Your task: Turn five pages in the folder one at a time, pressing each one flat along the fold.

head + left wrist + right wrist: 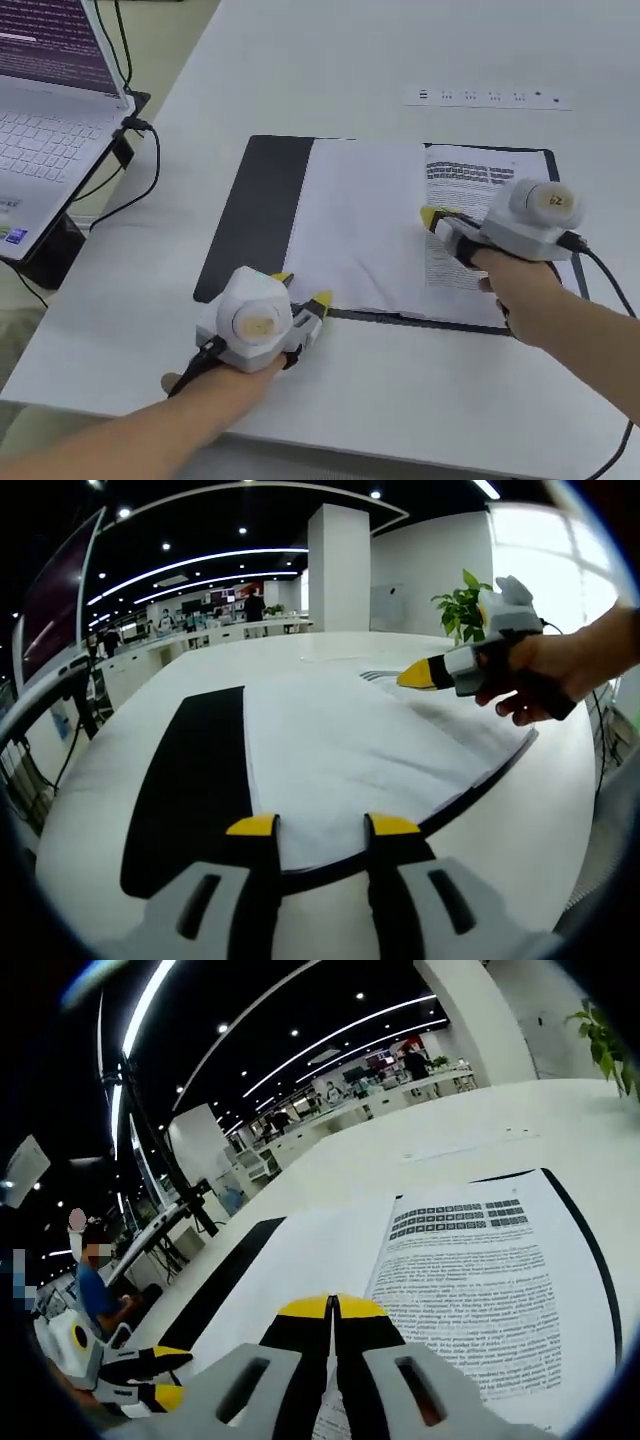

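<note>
Blk folder (pixel 255 210), white pg (pixel 350 220), blk-text pg (pixel 465 175), left tool (pixel 302 288), right tool (pixel 432 216) white w/ yellow tips

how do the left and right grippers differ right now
The white, yellow-tipped left gripper has its fingers apart; the matching right gripper has them closed together. The left sits at the near edge of the open black folder by the blank white page; the right is at the fold beside the printed page. Both are hand-held.

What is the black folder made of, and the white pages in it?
The folder looks like matte black plastic or coated card: flat, stiff, with little shine. The pages look like plain white paper: thin, slightly curved, with printed text.
</note>
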`<state>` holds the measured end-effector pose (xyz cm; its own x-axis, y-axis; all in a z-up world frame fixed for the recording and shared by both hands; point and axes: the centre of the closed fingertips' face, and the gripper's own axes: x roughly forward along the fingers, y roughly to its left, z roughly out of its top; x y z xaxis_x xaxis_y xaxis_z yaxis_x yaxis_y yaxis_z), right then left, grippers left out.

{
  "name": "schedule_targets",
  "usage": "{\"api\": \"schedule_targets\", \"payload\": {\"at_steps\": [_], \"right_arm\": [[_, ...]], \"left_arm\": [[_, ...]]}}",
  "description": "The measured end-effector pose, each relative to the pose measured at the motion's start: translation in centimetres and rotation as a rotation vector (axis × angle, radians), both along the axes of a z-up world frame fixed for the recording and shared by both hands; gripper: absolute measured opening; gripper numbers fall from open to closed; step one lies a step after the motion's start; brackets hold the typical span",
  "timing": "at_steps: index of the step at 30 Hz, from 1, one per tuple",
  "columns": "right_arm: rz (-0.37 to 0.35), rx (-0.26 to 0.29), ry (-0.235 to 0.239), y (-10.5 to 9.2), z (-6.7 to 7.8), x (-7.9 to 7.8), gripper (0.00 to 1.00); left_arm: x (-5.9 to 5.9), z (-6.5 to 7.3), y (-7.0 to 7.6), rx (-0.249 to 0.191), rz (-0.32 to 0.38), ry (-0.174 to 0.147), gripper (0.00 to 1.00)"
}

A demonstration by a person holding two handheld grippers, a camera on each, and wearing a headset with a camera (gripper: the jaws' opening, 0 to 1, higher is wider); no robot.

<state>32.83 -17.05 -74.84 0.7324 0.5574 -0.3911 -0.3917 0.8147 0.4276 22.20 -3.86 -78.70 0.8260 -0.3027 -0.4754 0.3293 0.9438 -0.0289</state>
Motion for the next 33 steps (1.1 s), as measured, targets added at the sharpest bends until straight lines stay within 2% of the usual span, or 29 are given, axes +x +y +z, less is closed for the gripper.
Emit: {"api": "schedule_targets", "payload": {"at_steps": [10, 28, 33], "right_arm": [[0.010, -0.057, 0.000, 0.1, -1.5, 1.9, 0.00], [-0.034, -0.048, -0.029, -0.2, -1.7, 6.1, 0.00], [-0.036, -0.049, -0.040, -0.5, -2.0, 8.3, 0.00]], "left_arm": [[0.2, -0.3, 0.1, -0.005, 0.009, -0.005, 0.32], [0.2, -0.4, 0.2, -0.018, 0.011, -0.028, 0.32], [0.2, -0.2, 0.1, -0.023, 0.012, -0.035, 0.32]]}}
